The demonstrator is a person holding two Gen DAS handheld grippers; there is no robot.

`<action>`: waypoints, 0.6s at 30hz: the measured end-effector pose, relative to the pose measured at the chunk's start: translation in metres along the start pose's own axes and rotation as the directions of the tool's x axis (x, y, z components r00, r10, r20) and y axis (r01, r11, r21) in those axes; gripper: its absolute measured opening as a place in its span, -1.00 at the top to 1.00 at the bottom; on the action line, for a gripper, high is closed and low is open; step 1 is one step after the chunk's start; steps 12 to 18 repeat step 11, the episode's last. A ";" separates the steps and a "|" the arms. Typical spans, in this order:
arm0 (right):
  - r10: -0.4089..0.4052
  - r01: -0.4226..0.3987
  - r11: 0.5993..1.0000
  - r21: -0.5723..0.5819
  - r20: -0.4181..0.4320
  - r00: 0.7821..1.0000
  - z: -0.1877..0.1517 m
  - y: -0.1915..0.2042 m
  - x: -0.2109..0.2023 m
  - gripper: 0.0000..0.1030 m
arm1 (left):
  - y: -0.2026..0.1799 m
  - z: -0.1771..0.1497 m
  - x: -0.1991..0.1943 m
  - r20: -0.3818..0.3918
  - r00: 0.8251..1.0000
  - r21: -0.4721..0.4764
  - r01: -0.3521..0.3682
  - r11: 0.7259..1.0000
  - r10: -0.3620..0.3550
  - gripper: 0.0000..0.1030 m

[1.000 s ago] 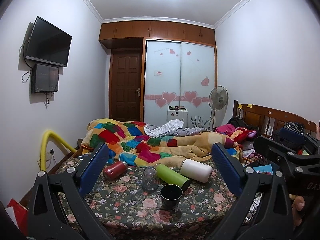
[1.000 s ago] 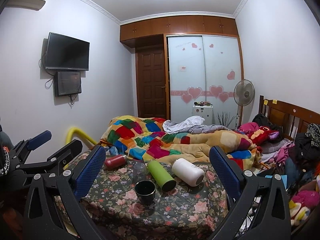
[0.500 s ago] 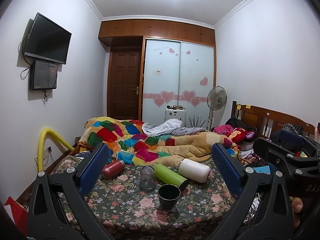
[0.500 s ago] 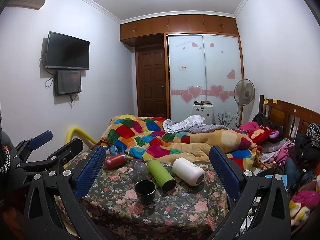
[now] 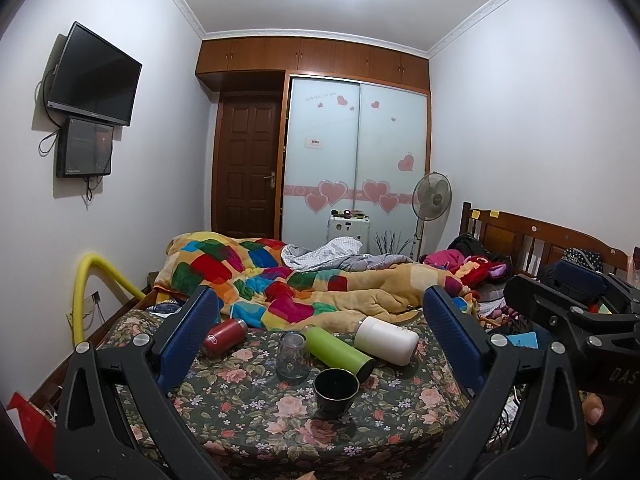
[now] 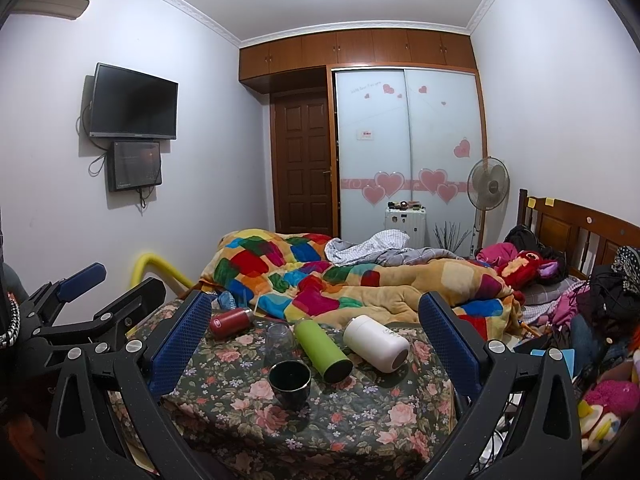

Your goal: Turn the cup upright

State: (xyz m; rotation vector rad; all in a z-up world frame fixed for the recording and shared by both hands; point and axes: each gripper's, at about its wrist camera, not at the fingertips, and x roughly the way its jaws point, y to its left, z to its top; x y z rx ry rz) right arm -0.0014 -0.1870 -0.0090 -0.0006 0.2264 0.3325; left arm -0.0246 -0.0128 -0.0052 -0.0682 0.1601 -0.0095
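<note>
On the floral-covered table we list, left to right: our left gripper, jaws spread wide, holding nothing; a red bottle on its side; a clear glass cup standing mouth-down; a green bottle lying; a dark cup upright, nearest us; a white bottle lying; our right gripper, likewise wide open and empty.
</note>
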 end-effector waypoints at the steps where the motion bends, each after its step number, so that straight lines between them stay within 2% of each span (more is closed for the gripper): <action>1: 0.000 0.000 1.000 0.000 -0.001 1.000 0.000 0.000 0.000 -1.00 | 0.000 0.000 0.000 -0.001 1.000 0.001 0.001 1.000 -0.001 -1.00; 18: -0.005 0.005 1.000 -0.003 -0.024 1.000 -0.003 0.001 0.009 -1.00 | 0.010 -0.003 0.007 -0.006 1.000 -0.018 -0.009 1.000 0.009 -1.00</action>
